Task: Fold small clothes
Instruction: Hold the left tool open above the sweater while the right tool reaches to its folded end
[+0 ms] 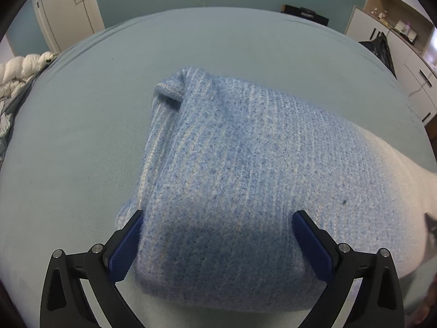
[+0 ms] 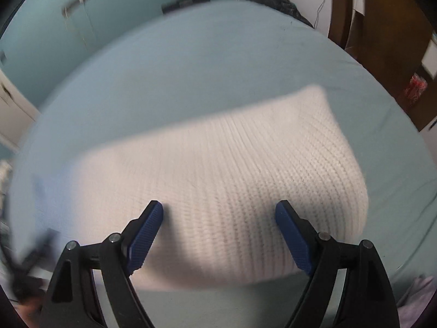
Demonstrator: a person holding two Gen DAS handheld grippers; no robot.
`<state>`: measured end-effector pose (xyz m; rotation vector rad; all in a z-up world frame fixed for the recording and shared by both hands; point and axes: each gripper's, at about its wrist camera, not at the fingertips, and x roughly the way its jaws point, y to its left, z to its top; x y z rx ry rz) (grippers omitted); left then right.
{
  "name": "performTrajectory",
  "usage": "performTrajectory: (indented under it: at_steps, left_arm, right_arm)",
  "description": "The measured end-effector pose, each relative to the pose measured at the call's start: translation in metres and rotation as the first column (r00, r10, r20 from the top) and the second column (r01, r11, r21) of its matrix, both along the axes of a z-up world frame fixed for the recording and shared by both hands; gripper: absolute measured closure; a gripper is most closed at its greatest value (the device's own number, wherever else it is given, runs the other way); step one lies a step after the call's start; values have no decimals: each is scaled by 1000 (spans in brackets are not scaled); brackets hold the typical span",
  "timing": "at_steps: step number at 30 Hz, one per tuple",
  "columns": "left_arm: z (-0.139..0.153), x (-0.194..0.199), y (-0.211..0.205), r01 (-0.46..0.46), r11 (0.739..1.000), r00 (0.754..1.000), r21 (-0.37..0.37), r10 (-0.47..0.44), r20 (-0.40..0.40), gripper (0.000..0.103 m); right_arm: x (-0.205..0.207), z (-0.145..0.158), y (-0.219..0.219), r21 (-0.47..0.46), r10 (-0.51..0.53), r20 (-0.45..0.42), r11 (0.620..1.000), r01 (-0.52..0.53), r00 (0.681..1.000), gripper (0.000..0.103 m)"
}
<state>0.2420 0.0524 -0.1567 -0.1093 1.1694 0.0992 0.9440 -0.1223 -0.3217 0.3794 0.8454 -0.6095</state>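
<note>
Left wrist view: my left tongs [image 1: 217, 218] stand wide, one pad at each side of the near end of the knitted sweater [image 1: 232, 164], not visibly pinching it. The sweater lies folded on the bed [image 1: 82, 109], blue here, paling to white toward the right. I judge it soft, light, thick and limp: it will sag if lifted by one point, so take it at a folded edge or corner, several layers together. The left folded edge runs away from me, a rolled cuff at its far end; bare sheet lies left and beyond. Right wrist view, blurred: my right tongs [image 2: 218, 210] stand wide with nothing gripped, over the white end of the same sweater [image 2: 245, 169]. Its rounded right corner lies clear, with bare sheet around and a wooden post [image 2: 382, 41] beyond the bed's far right edge.
</note>
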Motion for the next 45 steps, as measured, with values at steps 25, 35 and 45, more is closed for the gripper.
performTrajectory:
  at_steps: [25, 35, 45]
  left_arm:
    - [-7, 12, -123, 250, 947, 968, 202, -250, -26, 0]
    - [56, -20, -63, 157, 979, 987, 134, -161, 18, 0]
    - [51, -79, 6, -13, 1000, 1000, -28, 13, 9, 0]
  right_arm:
    - [-11, -9, 6, -212, -9, -123, 977, -17, 992, 6]
    - [-56, -7, 11, -65, -58, -47, 996, 55, 997, 1]
    - [-168, -21, -25, 616, -301, 238, 782, 96, 924, 1]
